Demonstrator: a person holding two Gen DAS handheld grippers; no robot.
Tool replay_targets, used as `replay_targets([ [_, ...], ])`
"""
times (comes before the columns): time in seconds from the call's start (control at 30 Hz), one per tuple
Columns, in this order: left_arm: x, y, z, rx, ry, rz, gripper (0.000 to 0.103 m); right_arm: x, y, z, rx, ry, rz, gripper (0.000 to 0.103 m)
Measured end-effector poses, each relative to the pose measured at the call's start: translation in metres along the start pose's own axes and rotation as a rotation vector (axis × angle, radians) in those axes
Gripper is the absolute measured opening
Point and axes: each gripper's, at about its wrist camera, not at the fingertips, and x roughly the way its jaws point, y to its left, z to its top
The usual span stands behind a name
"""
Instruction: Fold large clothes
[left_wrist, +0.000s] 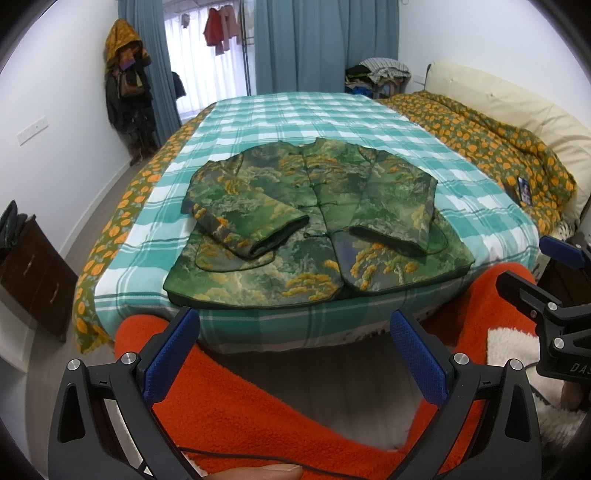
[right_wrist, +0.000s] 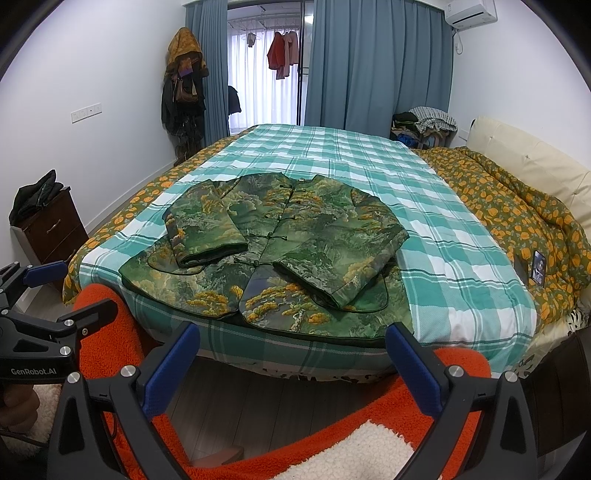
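Both grippers off the bed, short of its near edge, nothing in either: left gripper (left_wrist: 295, 354) jaws spread wide, empty; right gripper (right_wrist: 291, 365) same, spread and empty. Each shows at the edge of the other's view. Jacket (left_wrist: 314, 221), green with yellow tree print, lies flat front-up on the teal checked sheet (left_wrist: 332, 114), near the front edge of the bed, hem toward the cameras, collar away. Front fastened with knot buttons. Both sleeves folded inward across the chest, cuffs pointing toward the middle, not touching each other. Orange fleece (left_wrist: 229, 406) below the grippers. Phone (right_wrist: 539, 267) on the orange-flowered quilt (right_wrist: 517, 206) at the right, well apart from the jacket
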Motion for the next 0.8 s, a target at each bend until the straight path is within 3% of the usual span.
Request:
replay_targets([
  [0.8,0.0002,0.0001,0.0012,0.000,0.002,0.000,0.103,0.0012,-0.0012,0.0017,0.001,0.003,0.002,0.102],
])
